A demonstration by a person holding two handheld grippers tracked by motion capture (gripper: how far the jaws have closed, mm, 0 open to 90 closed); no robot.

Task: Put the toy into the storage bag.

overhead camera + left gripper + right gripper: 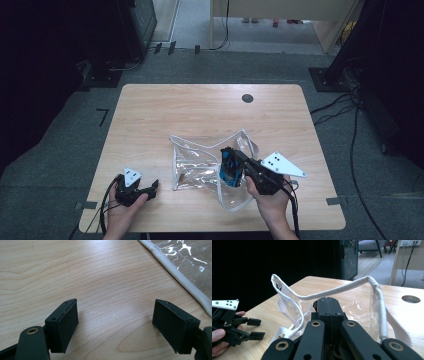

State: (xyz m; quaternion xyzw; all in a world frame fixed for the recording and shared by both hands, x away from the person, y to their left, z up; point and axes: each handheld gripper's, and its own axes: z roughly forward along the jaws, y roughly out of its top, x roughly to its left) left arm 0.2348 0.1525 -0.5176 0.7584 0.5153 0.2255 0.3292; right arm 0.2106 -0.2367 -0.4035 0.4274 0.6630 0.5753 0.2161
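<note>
1. A clear plastic bag point(200, 162) with white cloth edging point(332, 291) lies crumpled near the middle of a wooden table point(150, 110), slightly toward the person.
2. The bag looks light, floppy and slippery; the cloth edging or a strap point(287, 332) looks like the surest place to grip.
3. The right gripper point(229, 167) has its jaws pressed together, seemingly pinching the clear film at the bag's near side, with the rim raised above it.
4. The left gripper point(156, 185) rests on the table left of the bag, jaws apart and empty.
5. A round cable hole point(247, 98) sits well beyond the bag; nothing blocks the way.
</note>
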